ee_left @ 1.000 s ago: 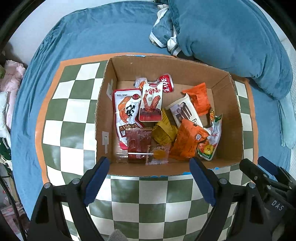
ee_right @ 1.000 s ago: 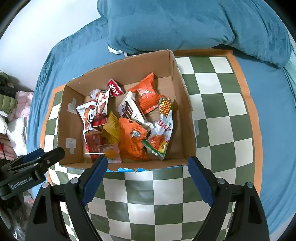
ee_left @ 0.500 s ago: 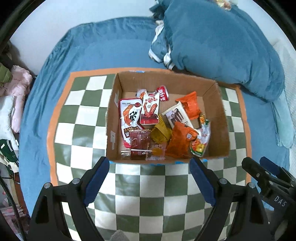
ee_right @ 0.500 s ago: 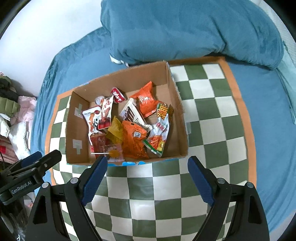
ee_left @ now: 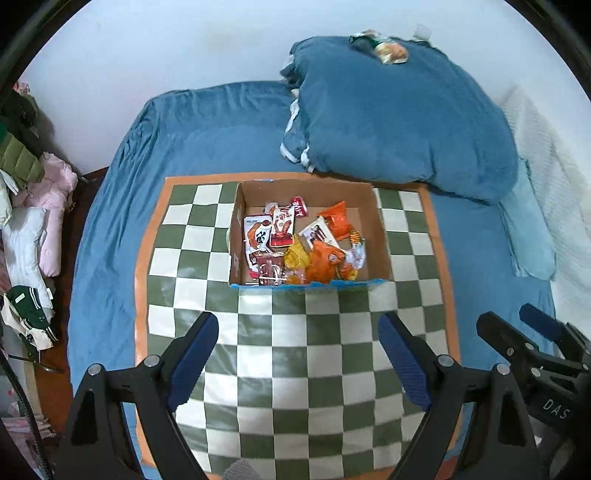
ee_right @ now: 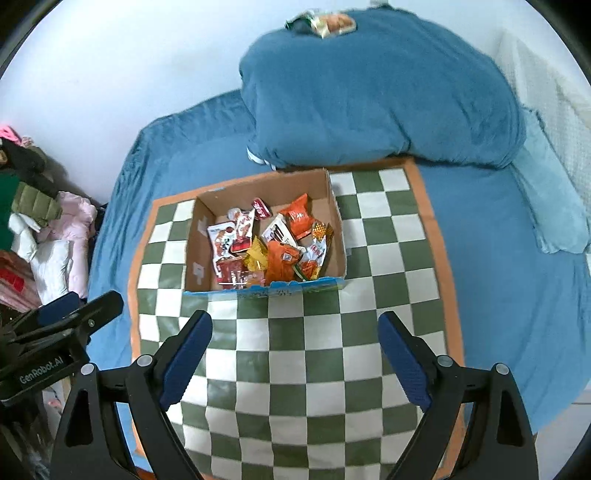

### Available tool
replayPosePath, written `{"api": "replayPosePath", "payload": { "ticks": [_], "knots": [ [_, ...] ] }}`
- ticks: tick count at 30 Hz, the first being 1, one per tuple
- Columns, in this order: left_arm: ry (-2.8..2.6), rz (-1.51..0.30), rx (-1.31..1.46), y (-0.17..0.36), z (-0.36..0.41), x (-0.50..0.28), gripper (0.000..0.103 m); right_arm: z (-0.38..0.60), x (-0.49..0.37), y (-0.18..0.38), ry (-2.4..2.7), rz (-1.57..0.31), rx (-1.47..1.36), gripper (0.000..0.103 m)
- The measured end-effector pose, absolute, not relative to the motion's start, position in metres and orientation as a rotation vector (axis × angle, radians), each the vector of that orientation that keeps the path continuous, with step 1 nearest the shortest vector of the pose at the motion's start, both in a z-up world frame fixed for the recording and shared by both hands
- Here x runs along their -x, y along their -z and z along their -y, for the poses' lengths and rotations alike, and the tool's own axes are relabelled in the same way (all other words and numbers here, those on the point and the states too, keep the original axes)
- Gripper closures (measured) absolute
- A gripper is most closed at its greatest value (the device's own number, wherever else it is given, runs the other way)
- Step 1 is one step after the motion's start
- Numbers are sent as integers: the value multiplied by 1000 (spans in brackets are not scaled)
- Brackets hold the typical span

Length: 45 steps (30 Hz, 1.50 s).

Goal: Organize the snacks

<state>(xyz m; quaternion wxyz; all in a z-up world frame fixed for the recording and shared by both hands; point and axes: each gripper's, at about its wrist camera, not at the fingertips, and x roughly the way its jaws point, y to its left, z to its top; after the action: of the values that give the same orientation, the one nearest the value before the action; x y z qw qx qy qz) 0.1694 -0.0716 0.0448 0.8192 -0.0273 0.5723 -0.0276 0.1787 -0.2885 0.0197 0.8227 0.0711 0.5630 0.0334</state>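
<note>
A cardboard box (ee_left: 382,236) (ee_right: 338,229) stands on a green-and-white checkered mat (ee_left: 295,339) (ee_right: 306,332) on the bed. Several snack packets lie inside it, among them an orange packet (ee_left: 323,260) (ee_right: 282,260) and a red-and-white packet (ee_left: 256,236) (ee_right: 221,240). My left gripper (ee_left: 297,349) is open and empty, held well back from the box above the mat. My right gripper (ee_right: 295,345) is open and empty too, also back from the box. Each gripper shows at the edge of the other's view.
A blue duvet (ee_left: 399,122) (ee_right: 380,92) is heaped behind the box with another snack packet (ee_left: 388,51) (ee_right: 325,20) on top. Clothes (ee_left: 33,221) (ee_right: 48,229) are piled left of the bed. A light blue cloth (ee_left: 528,236) lies at the right.
Both grippers have pulled back and up from the box, which now looks smaller and farther away. More of the bed, duvet and wall has come into view. The jaws stay open.
</note>
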Motion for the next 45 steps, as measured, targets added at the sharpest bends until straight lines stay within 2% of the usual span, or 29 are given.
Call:
{"api": "replayPosePath", "payload": {
  "ticks": [11, 19, 21, 23, 45],
  "knots": [
    [30, -1132, 53, -120, 74, -120, 14, 287, -108, -113, -105, -1156, -107, 7],
    [-4, -1079, 43, -139, 70, -107, 14, 288, -86, -140, -109, -1150, -69, 6],
    [-9, -1075, 43, -138, 69, -108, 14, 291, -86, -142, -95, -1140, -64, 4],
    [-17, -1082, 40, -133, 69, -113, 1, 294, -90, -142, -81, -1131, -64, 3],
    [-49, -1119, 25, -89, 68, -144, 1, 289, -153, -97, 1, -1081, -14, 1]
  ]
}}
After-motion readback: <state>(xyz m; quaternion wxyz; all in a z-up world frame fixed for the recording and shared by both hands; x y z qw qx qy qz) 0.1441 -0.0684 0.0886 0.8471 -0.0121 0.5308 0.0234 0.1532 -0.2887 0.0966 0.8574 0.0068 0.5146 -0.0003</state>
